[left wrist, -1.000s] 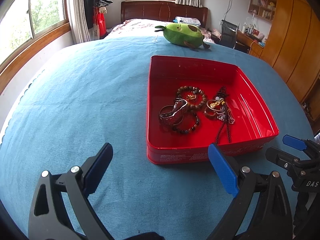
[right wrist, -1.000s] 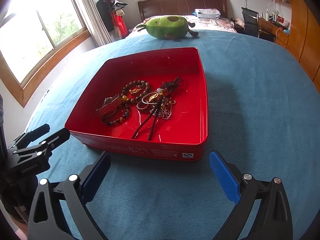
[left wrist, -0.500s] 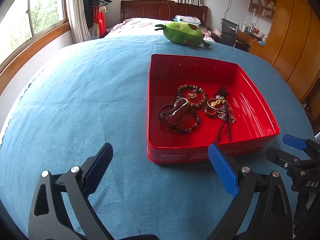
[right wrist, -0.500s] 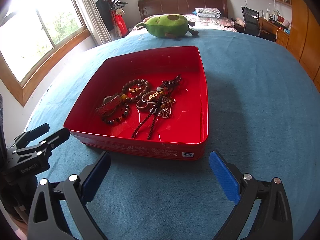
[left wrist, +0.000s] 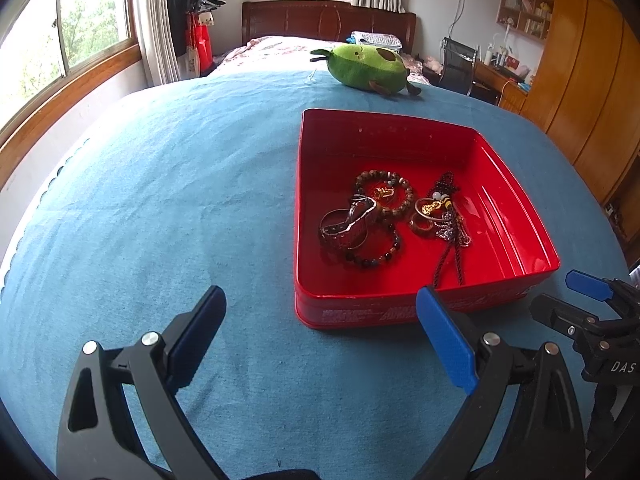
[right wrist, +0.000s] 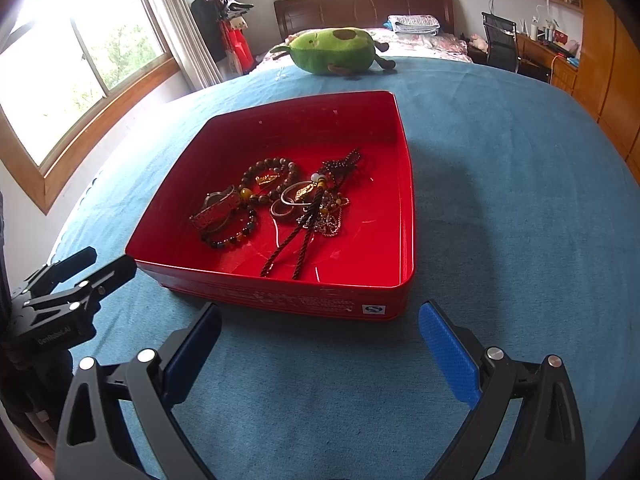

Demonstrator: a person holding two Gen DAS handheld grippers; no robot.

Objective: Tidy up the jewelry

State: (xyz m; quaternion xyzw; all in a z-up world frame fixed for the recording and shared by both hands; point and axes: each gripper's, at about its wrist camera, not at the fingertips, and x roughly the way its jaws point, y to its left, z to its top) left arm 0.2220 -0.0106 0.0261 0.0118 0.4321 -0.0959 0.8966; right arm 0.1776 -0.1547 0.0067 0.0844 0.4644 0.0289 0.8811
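A red tin tray [left wrist: 516, 184] [right wrist: 406, 184] rests on the blue cloth and holds a tangle of jewelry: a brown bead bracelet [left wrist: 382, 194] [right wrist: 272, 172], a dark bead bracelet [left wrist: 372, 256] [right wrist: 232, 236], a metal watch [left wrist: 346, 224] [right wrist: 216, 212], rings [left wrist: 422, 226] [right wrist: 282, 212] and a dark corded necklace [left wrist: 450, 232] [right wrist: 312, 220]. My left gripper [left wrist: 320, 332] hovers open just before the tray's near left corner. My right gripper [right wrist: 320, 340] is open in front of the tray's near wall. Neither holds anything.
A green avocado plush [left wrist: 368, 68] [right wrist: 334, 56] lies beyond the tray. The blue cloth [left wrist: 160, 184] stretches wide to the tray's left and right. Behind are a bed headboard [left wrist: 328, 20], windows on the left, a wooden wardrobe [left wrist: 592, 92] and a desk on the right.
Both views have crept slightly closer to the tray; the tray sits a little lower in the left wrist view. Both grippers stay open and the jewelry has not moved.
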